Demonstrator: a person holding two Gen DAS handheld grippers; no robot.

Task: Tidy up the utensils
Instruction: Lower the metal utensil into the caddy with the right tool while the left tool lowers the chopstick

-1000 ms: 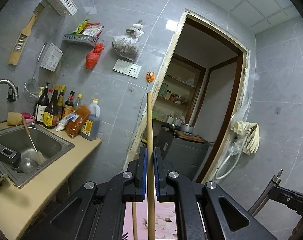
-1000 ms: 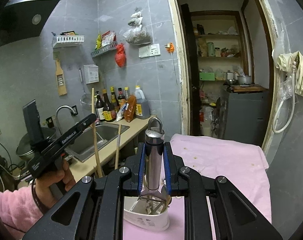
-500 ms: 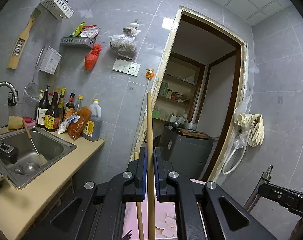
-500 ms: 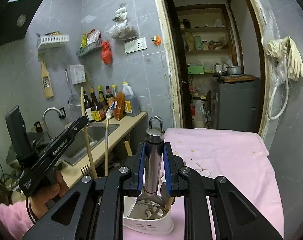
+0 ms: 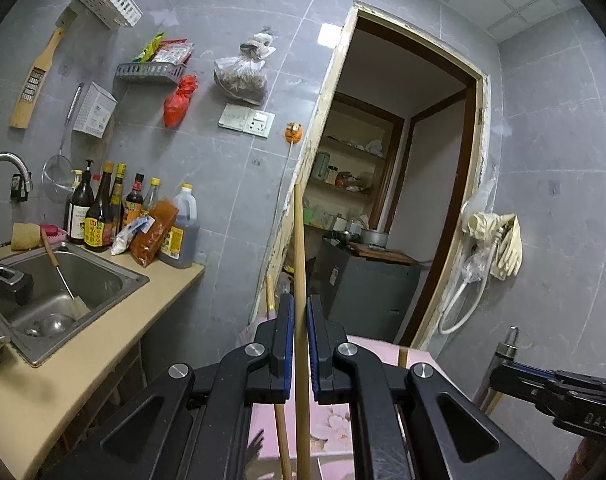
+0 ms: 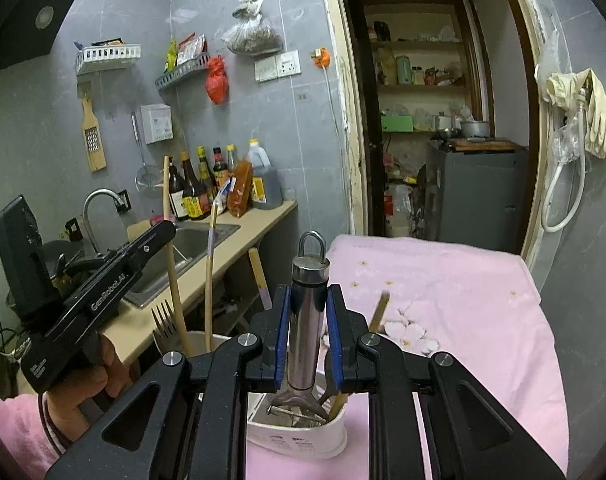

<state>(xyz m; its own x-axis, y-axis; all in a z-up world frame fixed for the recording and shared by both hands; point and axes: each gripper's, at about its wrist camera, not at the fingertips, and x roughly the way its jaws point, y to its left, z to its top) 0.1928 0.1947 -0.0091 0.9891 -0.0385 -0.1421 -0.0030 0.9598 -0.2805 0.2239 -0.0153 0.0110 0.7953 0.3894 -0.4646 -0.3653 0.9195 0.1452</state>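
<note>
My left gripper (image 5: pixel 299 320) is shut on a long wooden chopstick (image 5: pixel 299 248) that stands upright; a second wooden stick (image 5: pixel 271 300) rises just left of it. In the right wrist view the left gripper (image 6: pixel 159 236) holds that chopstick (image 6: pixel 167 216) over a round white holder (image 6: pixel 201 338) with a fork (image 6: pixel 163 318) in it. My right gripper (image 6: pixel 307 340) is shut on a steel-handled peeler (image 6: pixel 309 312), its head inside a white utensil holder (image 6: pixel 299 436) on the pink cloth.
A pink flowered cloth (image 6: pixel 443 300) covers the table. To the left are a beige counter (image 5: pixel 83 364), a steel sink (image 5: pixel 63 292) and sauce bottles (image 5: pixel 103 212). An open doorway (image 5: pixel 391 200) is behind the table.
Both grippers have lowered toward the table. The chopstick has come down into the round holder, and the peeler head has sunk deeper into the white holder.
</note>
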